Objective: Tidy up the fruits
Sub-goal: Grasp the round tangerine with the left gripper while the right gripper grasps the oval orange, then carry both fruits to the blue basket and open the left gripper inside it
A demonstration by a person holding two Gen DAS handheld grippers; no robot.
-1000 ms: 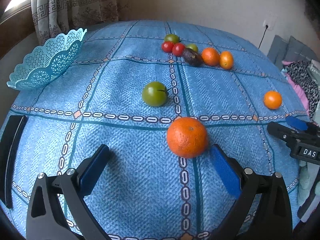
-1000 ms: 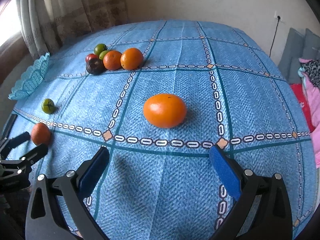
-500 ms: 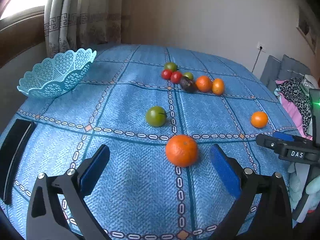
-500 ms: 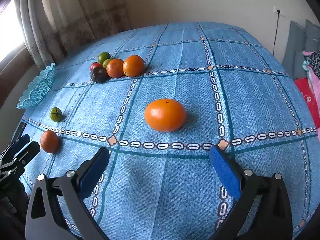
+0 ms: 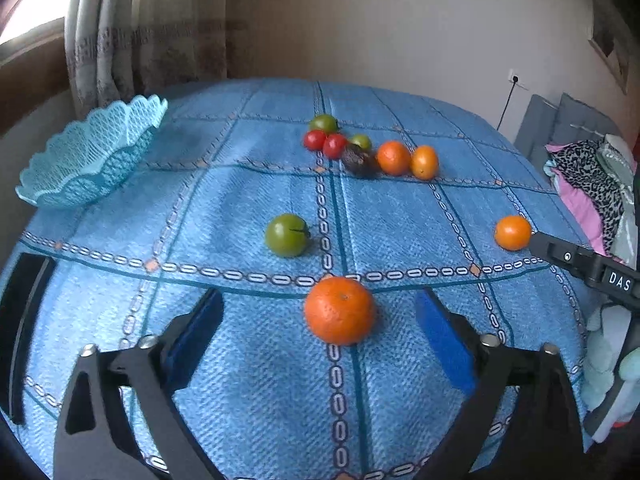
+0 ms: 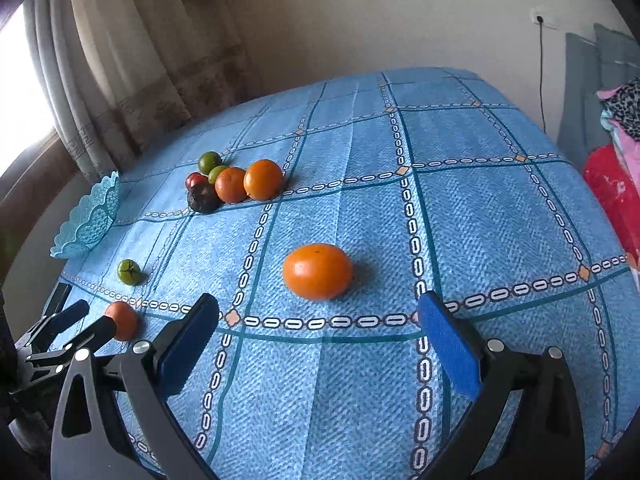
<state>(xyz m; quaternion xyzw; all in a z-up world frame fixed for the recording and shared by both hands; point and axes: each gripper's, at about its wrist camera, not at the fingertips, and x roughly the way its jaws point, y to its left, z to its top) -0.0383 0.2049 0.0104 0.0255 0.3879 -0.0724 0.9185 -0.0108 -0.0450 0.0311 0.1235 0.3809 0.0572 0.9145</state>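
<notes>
Since a second ago, both cameras have tilted upward, showing more wall and curtain, while the fruit has stayed put on the blue patterned tablecloth (image 5: 240, 208).

Left wrist view: the left claw (image 5: 318, 334) hangs wide open and empty, its blue pads flanking a mandarin (image 5: 339, 310) without touching it, apparently lined up for a pick. A green tomato (image 5: 287, 235) lies just beyond. Farther back sits a cluster of seven: two green fruits, two red tomatoes, a dark avocado (image 5: 358, 160) and two oranges. One more orange (image 5: 512, 232) lies at the right, touching the tip of the right claw in this view. That makes ten fruits. The turquoise lace basket (image 5: 92, 156), the likely destination, stands empty at the table's left edge, well apart.

Right wrist view: the right claw (image 6: 318, 336) is likewise open and empty, aimed at a smooth orange fruit (image 6: 318, 271) lying just ahead of its pads.
</notes>
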